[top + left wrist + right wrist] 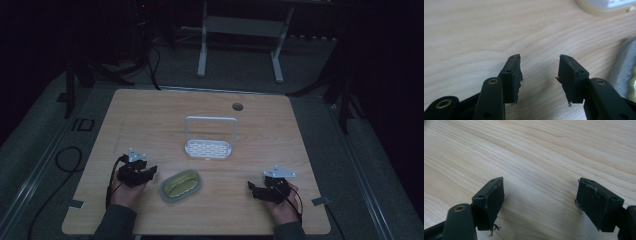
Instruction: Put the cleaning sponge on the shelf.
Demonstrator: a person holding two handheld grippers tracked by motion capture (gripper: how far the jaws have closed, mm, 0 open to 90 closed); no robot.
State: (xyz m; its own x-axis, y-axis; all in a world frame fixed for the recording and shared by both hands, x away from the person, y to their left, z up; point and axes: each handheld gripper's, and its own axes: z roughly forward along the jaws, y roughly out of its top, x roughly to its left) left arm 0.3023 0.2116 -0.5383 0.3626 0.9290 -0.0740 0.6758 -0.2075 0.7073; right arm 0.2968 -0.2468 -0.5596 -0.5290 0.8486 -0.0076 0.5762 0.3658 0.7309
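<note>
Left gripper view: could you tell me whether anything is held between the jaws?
No, the left gripper stands open with bare wooden table between its jaws.

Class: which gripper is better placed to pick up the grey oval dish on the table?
Left. The left gripper sits right beside the grey oval dish, jaws open; the right gripper is farther away across bare wood.

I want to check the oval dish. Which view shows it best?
The high view: the whole oval dish lies beside the left claw. The left gripper view catches just its grey edge at the right.
</note>
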